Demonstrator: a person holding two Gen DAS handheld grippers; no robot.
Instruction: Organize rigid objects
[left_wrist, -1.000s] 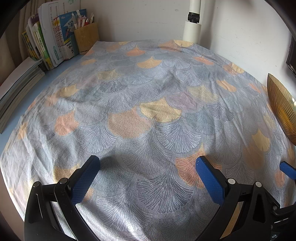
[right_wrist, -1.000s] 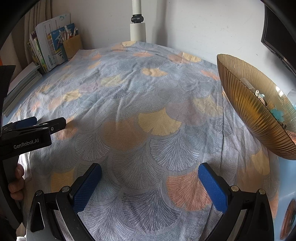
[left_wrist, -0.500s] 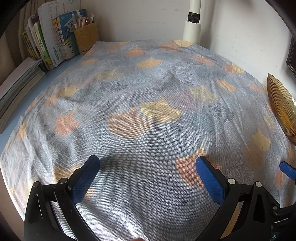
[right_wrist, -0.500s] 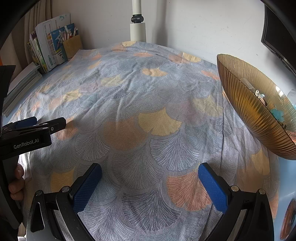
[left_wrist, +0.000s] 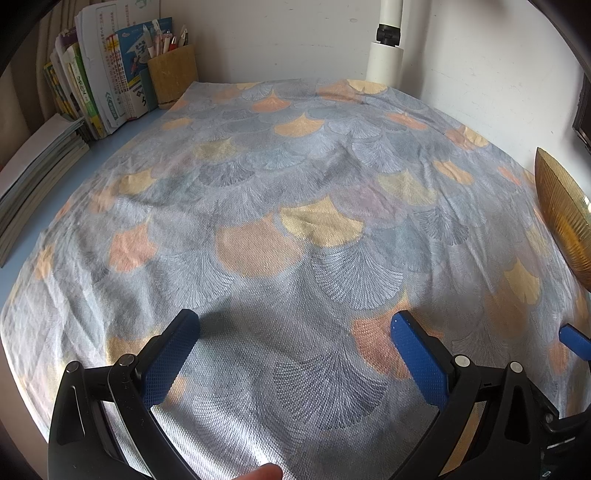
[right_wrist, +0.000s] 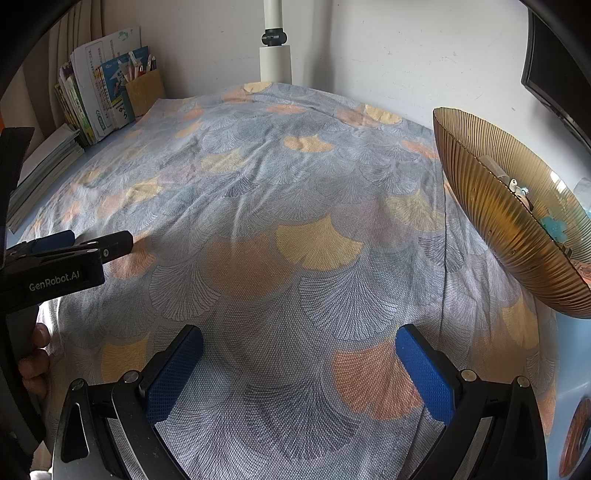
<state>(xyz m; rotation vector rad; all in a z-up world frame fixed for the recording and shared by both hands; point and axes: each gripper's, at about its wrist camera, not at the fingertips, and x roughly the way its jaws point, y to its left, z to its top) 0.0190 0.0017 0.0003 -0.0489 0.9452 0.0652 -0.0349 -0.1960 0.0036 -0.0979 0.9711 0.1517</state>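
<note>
A ribbed amber bowl sits at three o'clock on the worktop, holding small trinkets.

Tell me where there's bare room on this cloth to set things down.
The patterned cloth lies bare between the amber bowl on the right and the books and pen holder at the far left corner. Both open grippers, left and right, hover over empty fabric.

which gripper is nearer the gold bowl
The right gripper: the gold bowl looms large just beside it, while from the left gripper only its edge shows.
</note>
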